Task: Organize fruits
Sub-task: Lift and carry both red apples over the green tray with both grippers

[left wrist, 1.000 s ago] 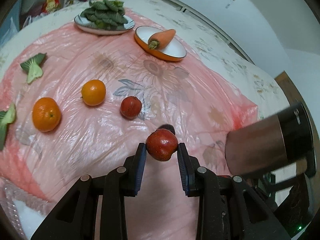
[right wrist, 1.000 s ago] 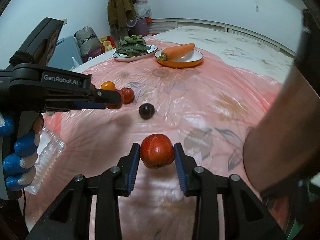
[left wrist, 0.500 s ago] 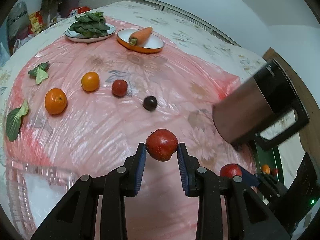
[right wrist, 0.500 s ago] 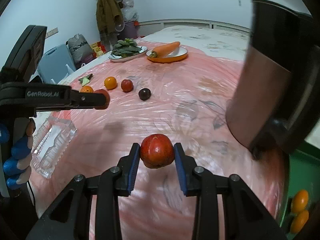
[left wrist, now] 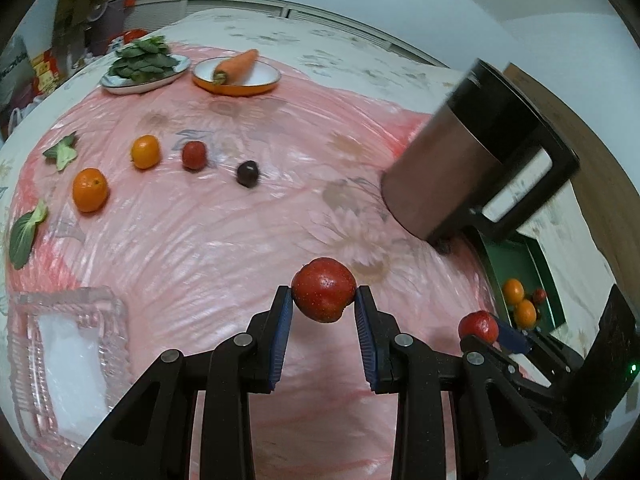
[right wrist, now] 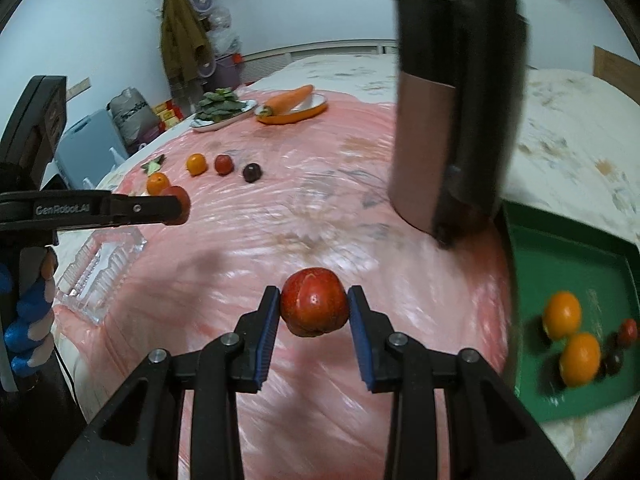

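So it's a bed [left wrist: 360, 40] with a floral cover and a pink plastic sheet [left wrist: 220, 240] spread over it, white walls behind, a coat and some bags off in the far corner.

Going left to right in the left wrist view: there's a clear glass dish [left wrist: 64, 364] at the near left edge, nothing in it but something white showing through the bottom. Loose on the sheet are a leaf [left wrist: 24, 232], another leaf [left wrist: 60, 154], an orange [left wrist: 90, 189], a smaller orange [left wrist: 145, 152], a red fruit [left wrist: 194, 155] and a dark plum [left wrist: 247, 173]. At the back, a white plate [left wrist: 116, 86] piled with greens [left wrist: 142, 60], and just beside it an orange bowl [left wrist: 236, 87] with a carrot [left wrist: 238, 65] lying across it.

The left gripper [left wrist: 323, 306] is clamped on a red apple [left wrist: 323, 295], held up off the sheet. To the right stands a metal kettle [left wrist: 460, 164], and past it a green tray [right wrist: 580, 264] holding two oranges [right wrist: 562, 315], a small red fruit [right wrist: 629, 330] and a dark one [right wrist: 614, 362].

The right gripper [right wrist: 314, 312] is pinching a second apple [right wrist: 314, 301] the same way, in the air near the tray's left side. In that view the person's gloved hand [right wrist: 28, 320] shows at the far left.
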`<state>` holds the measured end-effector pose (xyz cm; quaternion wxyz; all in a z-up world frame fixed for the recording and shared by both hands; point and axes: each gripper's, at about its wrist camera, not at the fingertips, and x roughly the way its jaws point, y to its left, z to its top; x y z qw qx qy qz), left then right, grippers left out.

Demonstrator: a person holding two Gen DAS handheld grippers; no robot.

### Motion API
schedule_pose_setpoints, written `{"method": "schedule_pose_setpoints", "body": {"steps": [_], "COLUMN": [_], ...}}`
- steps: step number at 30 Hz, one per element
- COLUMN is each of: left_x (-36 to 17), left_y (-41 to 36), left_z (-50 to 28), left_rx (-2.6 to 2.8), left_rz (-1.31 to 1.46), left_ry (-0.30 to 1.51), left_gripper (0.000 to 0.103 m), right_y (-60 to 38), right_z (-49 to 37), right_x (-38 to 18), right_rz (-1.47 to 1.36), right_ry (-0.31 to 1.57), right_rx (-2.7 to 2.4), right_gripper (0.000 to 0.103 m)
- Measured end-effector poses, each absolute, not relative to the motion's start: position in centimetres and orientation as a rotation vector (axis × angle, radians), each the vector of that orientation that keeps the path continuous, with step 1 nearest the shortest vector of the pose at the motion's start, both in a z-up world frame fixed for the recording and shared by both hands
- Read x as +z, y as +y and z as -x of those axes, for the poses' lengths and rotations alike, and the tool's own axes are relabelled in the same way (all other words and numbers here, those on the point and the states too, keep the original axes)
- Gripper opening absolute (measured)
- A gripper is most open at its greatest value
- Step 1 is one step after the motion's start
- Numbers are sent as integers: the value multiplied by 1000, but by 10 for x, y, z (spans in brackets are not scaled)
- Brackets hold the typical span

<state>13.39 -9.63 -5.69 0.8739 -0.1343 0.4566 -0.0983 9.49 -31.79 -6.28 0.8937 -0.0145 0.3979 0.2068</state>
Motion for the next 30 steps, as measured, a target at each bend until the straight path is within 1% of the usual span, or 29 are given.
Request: {"method": "schedule_pose_setpoints", "body": {"steps": [15,30], "left_x": [-56,-53], "left_y": [-201,-296], "left_z": [-128,-138], "left_rx": [-383,-522], "left_rz": [181,90], "left_ry": [979,979], "left_gripper": [27,27], "right_y": [-438,-549], "right_z": [-70,-57], "right_x": [-55,-70], "right_rz": [-52,-142], "right_ry": [761,738], "right_rx": [178,-40], "right_gripper": [58,58]}}
